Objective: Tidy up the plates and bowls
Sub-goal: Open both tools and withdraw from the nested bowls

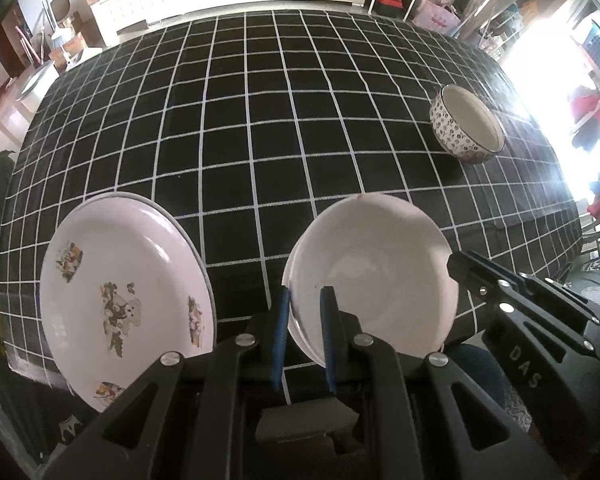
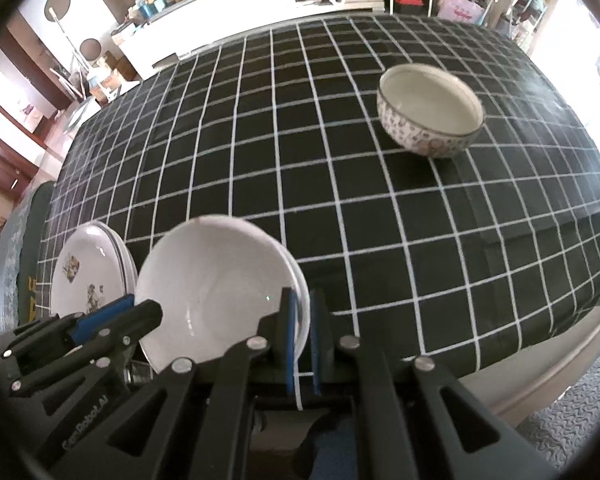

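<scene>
A plain white bowl is held near the table's front edge by both grippers. My left gripper is shut on its left rim. My right gripper is shut on its right rim. The right gripper also shows at the right in the left wrist view. A white plate with flower prints lies to the left of the bowl, on top of another plate. A patterned bowl stands far right on the table, also in the right wrist view.
The table wears a black cloth with a white grid. Its front edge is just below the grippers and its right edge is close. White cabinets and clutter stand beyond the far edge.
</scene>
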Tool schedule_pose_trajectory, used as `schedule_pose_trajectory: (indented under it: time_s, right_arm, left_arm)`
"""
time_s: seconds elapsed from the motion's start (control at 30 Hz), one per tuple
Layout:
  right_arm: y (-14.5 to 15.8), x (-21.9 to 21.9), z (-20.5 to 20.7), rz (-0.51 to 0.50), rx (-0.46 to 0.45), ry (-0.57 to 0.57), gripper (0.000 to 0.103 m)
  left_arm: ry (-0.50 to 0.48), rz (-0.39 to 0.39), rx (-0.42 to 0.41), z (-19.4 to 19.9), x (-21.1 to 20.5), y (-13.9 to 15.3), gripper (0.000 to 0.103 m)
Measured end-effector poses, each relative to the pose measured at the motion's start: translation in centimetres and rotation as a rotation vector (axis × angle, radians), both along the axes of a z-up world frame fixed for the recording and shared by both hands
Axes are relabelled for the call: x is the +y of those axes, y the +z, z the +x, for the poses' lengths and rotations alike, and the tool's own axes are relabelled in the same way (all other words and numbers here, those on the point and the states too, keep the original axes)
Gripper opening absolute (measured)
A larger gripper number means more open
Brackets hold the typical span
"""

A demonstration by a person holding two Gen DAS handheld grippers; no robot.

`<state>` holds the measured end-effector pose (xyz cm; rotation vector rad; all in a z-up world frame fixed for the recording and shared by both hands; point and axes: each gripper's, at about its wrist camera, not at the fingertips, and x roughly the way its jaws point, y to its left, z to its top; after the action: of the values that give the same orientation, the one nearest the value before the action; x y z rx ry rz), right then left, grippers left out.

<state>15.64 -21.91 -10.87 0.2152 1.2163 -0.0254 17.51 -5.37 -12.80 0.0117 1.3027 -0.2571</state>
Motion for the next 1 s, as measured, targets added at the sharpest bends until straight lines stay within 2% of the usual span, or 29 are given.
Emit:
schedule_pose_trajectory:
  time_s: [0.3, 0.63, 0.73, 0.8, 0.87, 1.0]
  right_arm:
    - [1.7, -1.1, -1.0, 0.018, -0.045, -0.038, 0.010]
    - [3.8, -3.2, -1.9, 0.006, -0.088, -0.078, 0.011]
    - [4.3, -4.5, -1.8, 0.009, -0.092, -0.100, 0.020]
    - [4.7, -5.5, -1.7, 0.010, -0.098, -0.120, 0.031]
    - [5.0, -6.3, -1.6, 0.016, -0.105, -0.133, 0.036]
    - [5.9, -8.4, -0.8, 0.028, -0.118, -0.156, 0.039]
  left_arm:
    - [-0.018, -0.002, -0.053, -0.9, -0.3, 2.7, 0.013]
    - [-0.062, -0.001, -0.103, -0.9, -2.7, 5.3, 0.014]
    - [-0.071, -0.006, -0.113, -0.5, -3.6, 5.8, 0.019]
    - [-0.077, -0.010, -0.120, -0.2, -4.1, 6.1, 0.019]
    - [-0.087, -0.013, -0.125, 0.2, -4.9, 6.5, 0.019]
    - [-0.098, -0.013, -0.138, 1.6, -6.5, 7.2, 0.024]
